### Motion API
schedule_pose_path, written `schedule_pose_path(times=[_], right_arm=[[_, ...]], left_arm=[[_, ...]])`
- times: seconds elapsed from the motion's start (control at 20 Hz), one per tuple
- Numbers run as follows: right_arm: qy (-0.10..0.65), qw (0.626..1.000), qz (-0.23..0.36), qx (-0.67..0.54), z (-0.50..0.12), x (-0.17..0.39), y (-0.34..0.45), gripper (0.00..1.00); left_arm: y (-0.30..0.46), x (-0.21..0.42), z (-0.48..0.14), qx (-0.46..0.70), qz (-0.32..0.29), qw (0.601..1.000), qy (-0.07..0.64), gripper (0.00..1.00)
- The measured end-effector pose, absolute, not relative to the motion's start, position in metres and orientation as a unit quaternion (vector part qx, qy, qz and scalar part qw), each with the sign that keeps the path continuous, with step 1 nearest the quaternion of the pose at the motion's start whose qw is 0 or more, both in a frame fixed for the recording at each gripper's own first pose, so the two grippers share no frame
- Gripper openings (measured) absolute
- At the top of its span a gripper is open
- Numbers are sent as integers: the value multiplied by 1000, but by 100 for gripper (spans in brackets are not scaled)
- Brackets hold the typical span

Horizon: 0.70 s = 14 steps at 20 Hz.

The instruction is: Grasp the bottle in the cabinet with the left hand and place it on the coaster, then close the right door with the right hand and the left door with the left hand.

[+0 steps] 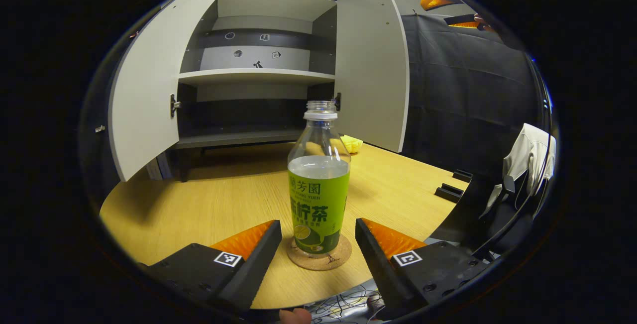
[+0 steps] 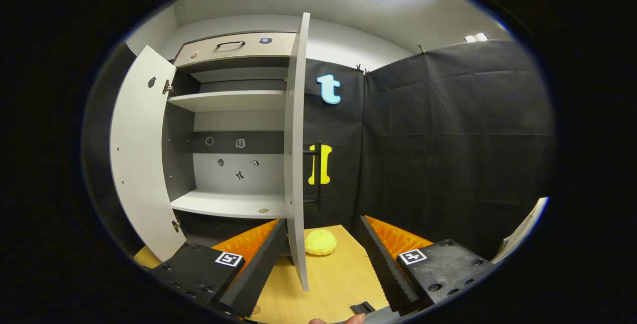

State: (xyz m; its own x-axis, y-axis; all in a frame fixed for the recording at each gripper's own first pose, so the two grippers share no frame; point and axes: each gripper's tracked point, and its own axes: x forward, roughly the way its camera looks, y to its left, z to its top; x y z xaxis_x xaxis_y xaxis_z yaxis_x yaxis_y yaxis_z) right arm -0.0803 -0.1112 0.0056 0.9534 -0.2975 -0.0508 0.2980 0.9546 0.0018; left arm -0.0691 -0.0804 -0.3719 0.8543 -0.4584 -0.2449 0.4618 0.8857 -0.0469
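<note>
In the left gripper view, a clear bottle (image 1: 319, 184) with a green label and no cap stands upright on a round cork coaster (image 1: 319, 260) on the wooden table (image 1: 199, 204). My left gripper (image 1: 318, 227) is open, with one finger on each side of the bottle's base and a gap on both sides. Behind it stands the grey cabinet (image 1: 259, 77) with its left door (image 1: 144, 100) and right door (image 1: 371, 65) swung open. In the right gripper view, my right gripper (image 2: 322, 220) is open, and the right door's edge (image 2: 297, 164) stands upright just inside its left finger.
A yellow lumpy object (image 2: 320, 242) lies on the table by the right door, also seen as the yellow object (image 1: 351, 143). A white-gloved hand (image 1: 530, 157) holds the other gripper at the table's right edge. The shelves (image 2: 229, 204) hold nothing large. Black cloth walls stand to the right.
</note>
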Motion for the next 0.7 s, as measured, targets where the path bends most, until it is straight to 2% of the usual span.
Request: schedule_pose_path(times=[0.3,0.7], right_arm=[[42,983,-177,33,-5,-44,-165,98],[41,986,-153,42,1,19,-190,98]], left_arm=[[-40,-92,-309,-23,-187,975,115,95],[-1,-75,-185,-63,-115,990,49,94]])
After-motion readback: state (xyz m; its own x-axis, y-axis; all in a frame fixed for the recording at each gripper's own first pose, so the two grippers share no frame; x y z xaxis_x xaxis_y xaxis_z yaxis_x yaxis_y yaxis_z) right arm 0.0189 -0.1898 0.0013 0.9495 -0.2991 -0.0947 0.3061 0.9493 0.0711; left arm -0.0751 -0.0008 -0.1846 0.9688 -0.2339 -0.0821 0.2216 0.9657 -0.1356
